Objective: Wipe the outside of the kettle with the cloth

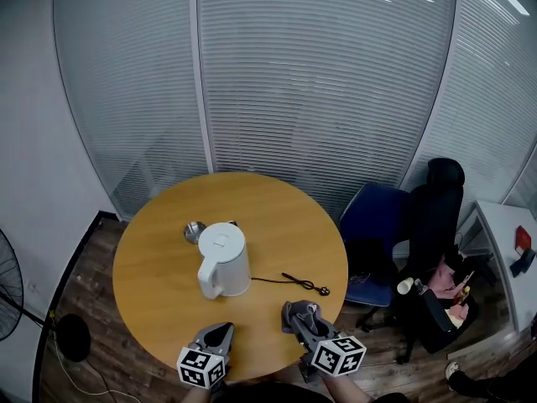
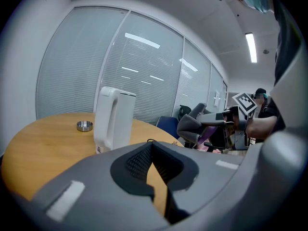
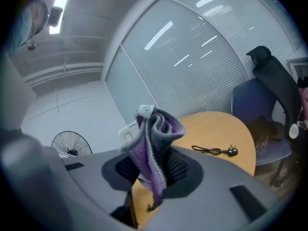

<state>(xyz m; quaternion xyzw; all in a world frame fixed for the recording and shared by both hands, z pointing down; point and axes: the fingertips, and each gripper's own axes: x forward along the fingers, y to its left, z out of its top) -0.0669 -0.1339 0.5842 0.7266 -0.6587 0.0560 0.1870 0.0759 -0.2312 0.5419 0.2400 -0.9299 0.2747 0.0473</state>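
Round wooden worktop [image 1: 151,254] — white kettle [image 1: 225,260] at centre; left tool [image 1: 222,332] closed, empty; right tool [image 1: 304,319] clamped on purple-grey cloth [image 3: 155,146] — both near kettle.

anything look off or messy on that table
Nothing is spilled or tipped: the kettle stands upright. Only the black cord stands out, trailing loose across the table beside it, plug lying free; wiping might snag it.

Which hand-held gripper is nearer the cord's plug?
Right. The right hand-held gripper sits just short of the plug; the left hand-held gripper is farther off, near the kettle.
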